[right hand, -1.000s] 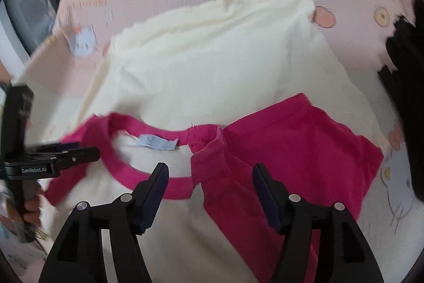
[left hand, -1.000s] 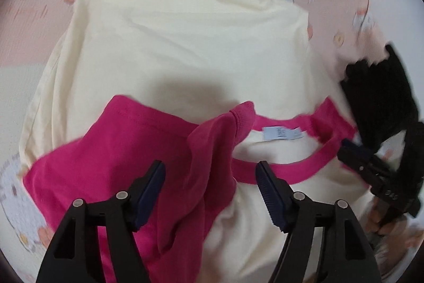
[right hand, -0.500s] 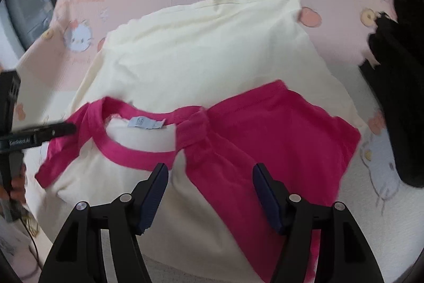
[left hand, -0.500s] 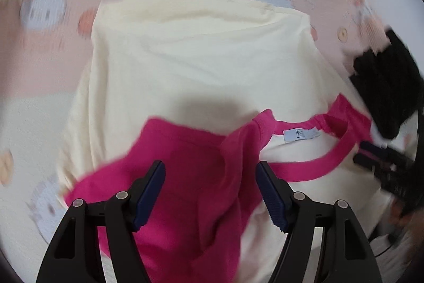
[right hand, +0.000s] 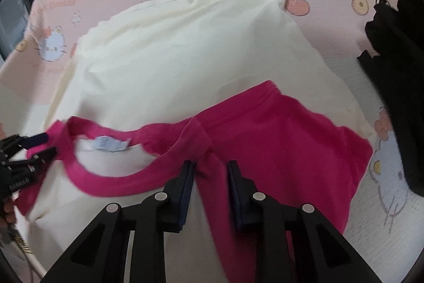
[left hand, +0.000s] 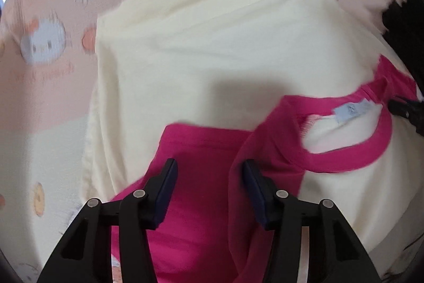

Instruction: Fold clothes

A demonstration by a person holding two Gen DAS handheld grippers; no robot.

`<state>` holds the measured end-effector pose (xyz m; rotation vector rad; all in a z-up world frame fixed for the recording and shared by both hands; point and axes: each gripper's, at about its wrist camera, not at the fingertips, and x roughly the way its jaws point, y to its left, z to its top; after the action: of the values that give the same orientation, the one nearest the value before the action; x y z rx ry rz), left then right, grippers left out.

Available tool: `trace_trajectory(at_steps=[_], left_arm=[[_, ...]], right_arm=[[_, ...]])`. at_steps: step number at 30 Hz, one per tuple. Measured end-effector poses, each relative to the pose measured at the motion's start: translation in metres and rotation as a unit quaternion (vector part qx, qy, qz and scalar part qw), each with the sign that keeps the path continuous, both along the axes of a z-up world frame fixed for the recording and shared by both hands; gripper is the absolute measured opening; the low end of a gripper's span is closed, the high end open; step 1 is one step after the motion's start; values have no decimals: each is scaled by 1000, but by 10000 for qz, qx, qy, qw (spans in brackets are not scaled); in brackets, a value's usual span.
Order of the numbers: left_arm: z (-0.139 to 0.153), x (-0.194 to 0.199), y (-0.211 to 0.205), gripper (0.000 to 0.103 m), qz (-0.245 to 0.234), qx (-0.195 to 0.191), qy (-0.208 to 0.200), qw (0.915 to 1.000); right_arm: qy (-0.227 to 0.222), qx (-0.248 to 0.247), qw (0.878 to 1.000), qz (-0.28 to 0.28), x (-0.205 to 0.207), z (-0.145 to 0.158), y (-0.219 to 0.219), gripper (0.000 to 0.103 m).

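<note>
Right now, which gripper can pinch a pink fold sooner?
Right, probably. The right gripper has just been closing its jaws, and they stand narrow around the raised fold beside the collar. The left gripper, also closing, has its jaws wider apart over its sleeve.

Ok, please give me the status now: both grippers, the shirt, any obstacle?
Left gripper closing over pink sleeve, pads not pressing. Right gripper closing at other sleeve's shoulder seam. Cream shirt flat, sleeves folded in. Black garment beside, apart.
</note>
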<state>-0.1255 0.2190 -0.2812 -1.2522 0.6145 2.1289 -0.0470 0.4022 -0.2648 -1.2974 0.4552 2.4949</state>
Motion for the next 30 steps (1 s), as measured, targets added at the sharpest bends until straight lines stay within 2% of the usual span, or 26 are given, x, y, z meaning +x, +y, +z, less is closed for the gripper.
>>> trace_trajectory(at_steps=[2, 7, 9, 10, 11, 12, 13, 14, 17, 20, 25, 30], left_arm=[[0, -8, -7, 48, 148, 218, -247, 9993], [9, -4, -9, 48, 229, 418, -240, 9986], [23, -3, -19, 48, 250, 1085, -585, 9921], [29, -2, -24, 49, 261, 1345, -736, 9878], [35, -2, -28, 50, 274, 1586, -872, 9831], [41, -1, -32, 57, 304, 1727, -929, 9801], [48, 1, -36, 64, 339, 1772, -899, 9795], [53, 2, -37, 67, 363, 1750, -834, 9804], [65, 12, -45, 68, 233, 1654, -772, 9829], [65, 22, -50, 68, 153, 1475, -774, 9859], [56, 36, -68, 68, 110, 1453, -1067, 9836], [44, 50, -73, 68, 70, 1449, -1234, 9817]], right_arm=[[-28, 92, 9999, 50, -1, 0, -1, 24], [24, 28, 9999, 117, 4, 2, 0, 25], [115, 7, 9999, 76, 11, 9, 0, 26], [167, 8, 9998, 51, 14, 13, 0, 31], [243, 54, 9997, 10, 19, 18, 0, 42], [330, 95, 9994, -29, 24, 23, -1, 49], [454, 110, 9989, -59, 30, 30, -2, 63], [560, 102, 9983, -92, 36, 36, -2, 68], [750, -3, 9969, -234, 54, 51, -2, 69], [668, -42, 9971, -359, 66, 54, -4, 69], [521, 24, 9976, -448, 86, 59, -9, 69], [211, 64, 9992, -347, 106, 45, -15, 69]])
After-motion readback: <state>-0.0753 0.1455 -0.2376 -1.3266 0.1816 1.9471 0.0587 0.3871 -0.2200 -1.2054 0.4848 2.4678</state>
